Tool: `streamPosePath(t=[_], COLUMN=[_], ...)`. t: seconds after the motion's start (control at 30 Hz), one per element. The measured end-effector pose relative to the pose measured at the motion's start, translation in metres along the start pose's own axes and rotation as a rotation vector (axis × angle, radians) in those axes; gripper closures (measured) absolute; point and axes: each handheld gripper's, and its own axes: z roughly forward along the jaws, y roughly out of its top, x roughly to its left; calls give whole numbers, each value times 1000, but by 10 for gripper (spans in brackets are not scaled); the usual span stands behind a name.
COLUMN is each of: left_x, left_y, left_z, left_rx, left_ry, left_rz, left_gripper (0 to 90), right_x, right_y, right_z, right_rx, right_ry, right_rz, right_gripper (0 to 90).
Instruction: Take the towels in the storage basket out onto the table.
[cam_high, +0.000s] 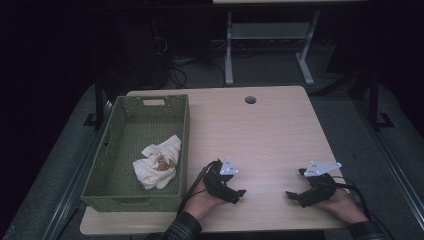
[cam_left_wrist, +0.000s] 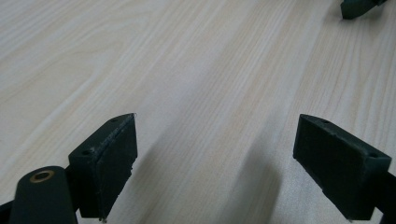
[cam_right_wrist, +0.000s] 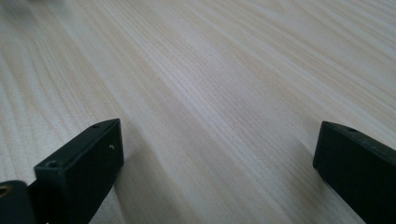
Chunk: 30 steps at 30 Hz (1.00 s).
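A green woven basket (cam_high: 120, 145) stands on the left part of the light wooden table (cam_high: 260, 130). Inside it lies a crumpled white cloth (cam_high: 157, 162) with a brownish patch. My left gripper (cam_high: 239, 195) rests low over the table just right of the basket, held in a hand, jaws wide apart with nothing between them (cam_left_wrist: 215, 163). My right gripper (cam_high: 292, 196) sits near the front right of the table, also open over bare wood (cam_right_wrist: 217, 158). In the left gripper view, a tip of the right gripper (cam_left_wrist: 357, 8) shows at the top right.
A round cable hole (cam_high: 250, 99) sits near the table's far edge. Beyond the table stands the grey frame of another desk (cam_high: 267, 45) with cables on the dark floor. Black cables (cam_high: 192, 187) trail off the front edge. Bare wood lies between the two grippers.
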Motion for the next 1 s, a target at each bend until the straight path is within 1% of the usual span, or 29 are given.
streamPosePath(t=[0.07,0.17,0.2,0.23,0.3,0.33,0.47,0.53,0.67,0.73,0.77,0.83,0.9,1.0], left_x=[0,0,0,0,-1,-1,-1,-2,-4,-3,-3,-3,-3,-3], left_y=[1,3,3,4,5,6,8,10,13,15,17,18,21,24], left_z=[-1,-2,-3,-3,-5,-7,-10,-12,-15,-18,-21,-22,-25,-29], left_rx=[-6,0,-2,0,4,6,-2,6,12,16,12,10,-2,-5], left_ry=[0,3,5,10,14,17,27,32,39,44,53,56,54,53], left_rz=[1,9,4,10,7,14,9,19,27,21,23,22,12,10], left_gripper=[132,132,132,132,132,132,132,132,132,132,132,132,132,132], right_x=[0,0,0,0,0,0,0,0,1,1,1,0,0,0], right_y=[0,0,0,0,0,0,0,0,0,0,0,0,0,0], right_z=[0,0,0,0,0,0,0,0,0,0,0,0,0,0], right_rx=[0,1,0,0,-1,0,1,-2,-3,-2,-2,-3,-3,-2], right_ry=[0,0,0,0,-1,0,0,-2,-5,-5,-5,-5,-4,-4], right_rz=[0,0,0,0,1,0,0,1,4,4,4,0,-1,3], right_gripper=[15,14,14,14,14,14,14,15,15,14,14,14,14,14])
